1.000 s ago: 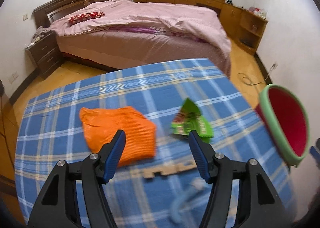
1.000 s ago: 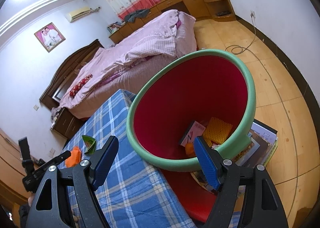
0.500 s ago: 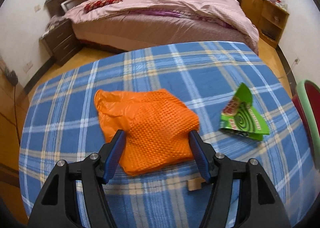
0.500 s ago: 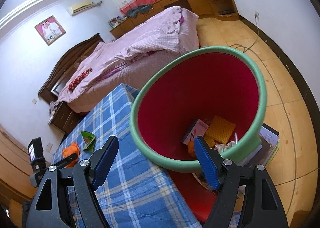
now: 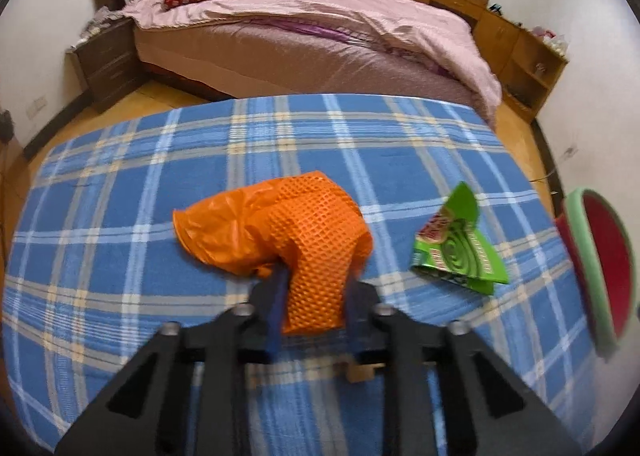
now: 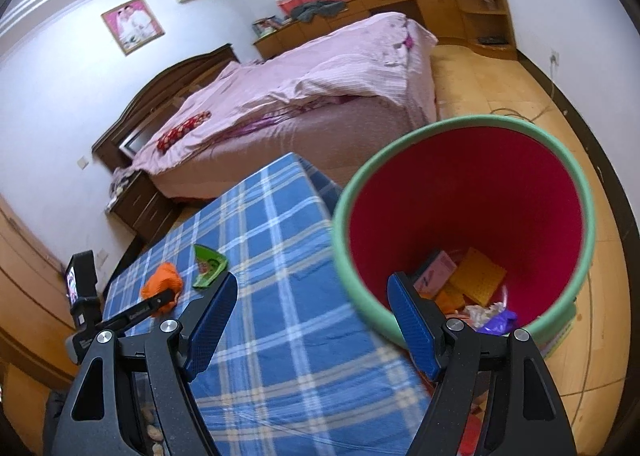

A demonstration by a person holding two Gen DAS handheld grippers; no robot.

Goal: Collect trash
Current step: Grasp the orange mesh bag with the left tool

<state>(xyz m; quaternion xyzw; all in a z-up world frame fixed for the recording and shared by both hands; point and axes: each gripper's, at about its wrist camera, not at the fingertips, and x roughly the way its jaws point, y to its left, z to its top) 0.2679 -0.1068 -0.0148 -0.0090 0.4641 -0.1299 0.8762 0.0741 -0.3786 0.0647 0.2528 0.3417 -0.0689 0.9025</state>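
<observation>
**Left claw pinching the orange bag, bin tilted at the right edge**

Your left claw is clamped on the near edge of the orange bag, both fingers pressed into its mesh side; the far, smooth end of the bag looks to rest on the plaid worktop, near the middle. To the left of the bag the cloth runs bare out to the worktop's left edge, beyond which is wooden floor. Under the claw, near the front edge, a small tan piece lies partly hidden by the fingers.

To the right of the bag, apart from it, the green wrapper lies flat, closer to the worktop's right edge. Just past that edge sits the bin, its green rim tipped toward the worktop.

Your right claw is spread wide and grips nothing. Its right finger overlaps the bin's near rim in the right wrist view, and trash lies in the red interior. Beyond the worktop's far edge stands the bed.
</observation>
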